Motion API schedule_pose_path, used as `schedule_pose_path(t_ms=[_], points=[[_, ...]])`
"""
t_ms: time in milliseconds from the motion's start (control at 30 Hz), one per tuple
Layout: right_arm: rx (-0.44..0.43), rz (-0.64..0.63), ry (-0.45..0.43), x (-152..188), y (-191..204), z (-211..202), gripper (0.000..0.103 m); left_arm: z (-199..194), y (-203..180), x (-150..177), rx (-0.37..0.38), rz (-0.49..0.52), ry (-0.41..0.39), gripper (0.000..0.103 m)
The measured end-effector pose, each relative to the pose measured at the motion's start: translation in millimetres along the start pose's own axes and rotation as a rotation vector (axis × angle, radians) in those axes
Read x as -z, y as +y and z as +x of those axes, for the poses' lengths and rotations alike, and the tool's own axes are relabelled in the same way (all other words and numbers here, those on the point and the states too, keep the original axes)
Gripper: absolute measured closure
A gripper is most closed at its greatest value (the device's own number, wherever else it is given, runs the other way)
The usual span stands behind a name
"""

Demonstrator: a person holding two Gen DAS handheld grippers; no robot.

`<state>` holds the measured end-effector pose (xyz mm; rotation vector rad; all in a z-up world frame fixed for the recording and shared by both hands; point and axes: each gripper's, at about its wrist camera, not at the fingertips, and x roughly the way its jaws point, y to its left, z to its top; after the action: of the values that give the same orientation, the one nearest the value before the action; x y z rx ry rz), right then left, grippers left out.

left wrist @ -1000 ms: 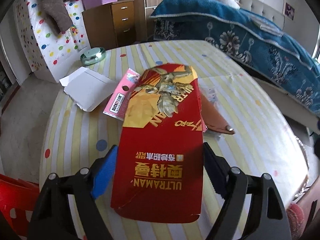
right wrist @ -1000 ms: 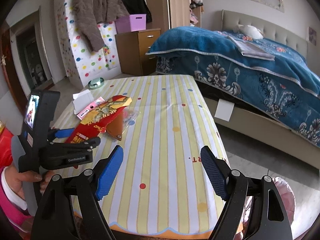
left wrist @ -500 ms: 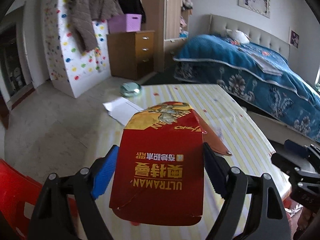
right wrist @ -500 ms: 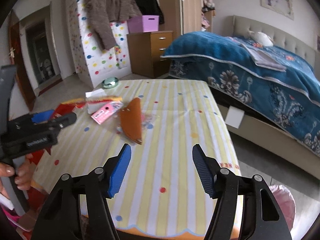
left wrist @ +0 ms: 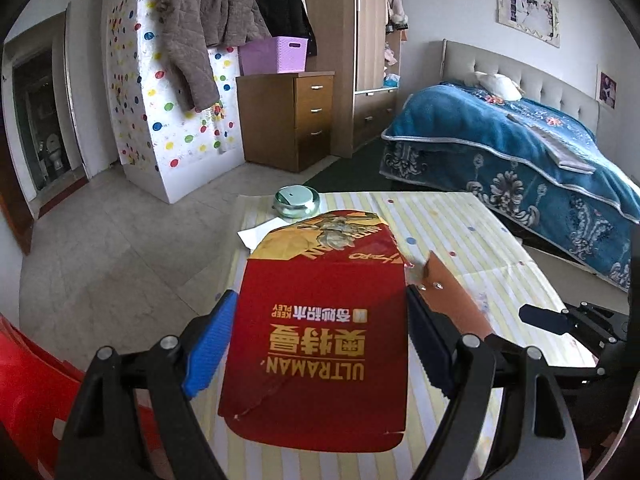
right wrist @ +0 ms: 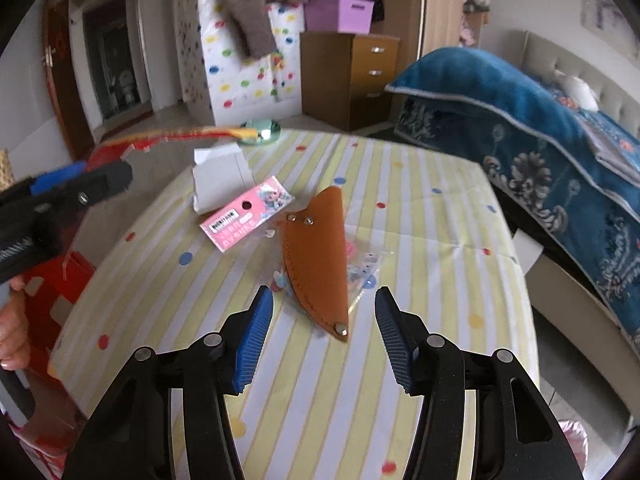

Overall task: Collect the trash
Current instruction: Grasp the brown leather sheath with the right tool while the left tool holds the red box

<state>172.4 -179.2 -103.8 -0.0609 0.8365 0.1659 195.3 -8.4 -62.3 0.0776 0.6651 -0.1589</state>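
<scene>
Aloft, left gripper (left wrist: 320, 344) clamping red packet (left wrist: 320, 332), right gripper (right wrist: 324, 336) angled down, jaws narrowing, nothing between.

A blue patterned bedspread (left wrist: 520, 148) covers the bed at right. A wooden drawer chest (left wrist: 288, 120) carries a purple basket (left wrist: 274, 55); a brown coat (left wrist: 200, 28) hangs on the dotted wardrobe (left wrist: 140, 100).

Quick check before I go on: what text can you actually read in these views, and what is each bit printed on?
"ULTRAMAN" with "KEEP PLEY", seen upside down: on the red packet held in the left claw.
Large gold Chinese characters: on the same packet, printed above that word.
Red script on the packet's gold end: too distorted to read.
Print on the pink card on the table: too small and blurred to read.
</scene>
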Motion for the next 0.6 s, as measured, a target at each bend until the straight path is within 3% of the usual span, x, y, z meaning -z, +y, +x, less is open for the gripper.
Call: schedule_pose_path(t_ms=[167,267,400,533,600], points=[[-0.013,-0.021,0.034,-11.5,2.7,29.3,0.049,17.3,4.2,-3.1,-0.009,-0.003,0.016,0.024],[-0.010,-0.033,0.047,-13.9,4.3,39.8,0.040,26.3,6.5,-3.2,-0.015,-0.004,0.030,0.024],[-0.017,-0.042,0.098,-15.8,4.2,57.5,0.039,32.2,10.1,-3.1,-0.022,-0.009,0.040,0.024],[-0.025,-0.026,0.085,-15.2,3.2,55.2,0.056,30.2,13.2,-2.0,-0.029,-0.015,0.043,0.024],[-0.021,-0.022,0.040,-15.1,3.1,42.7,0.057,27.0,15.1,-1.5,-0.030,-0.020,0.044,0.024]])
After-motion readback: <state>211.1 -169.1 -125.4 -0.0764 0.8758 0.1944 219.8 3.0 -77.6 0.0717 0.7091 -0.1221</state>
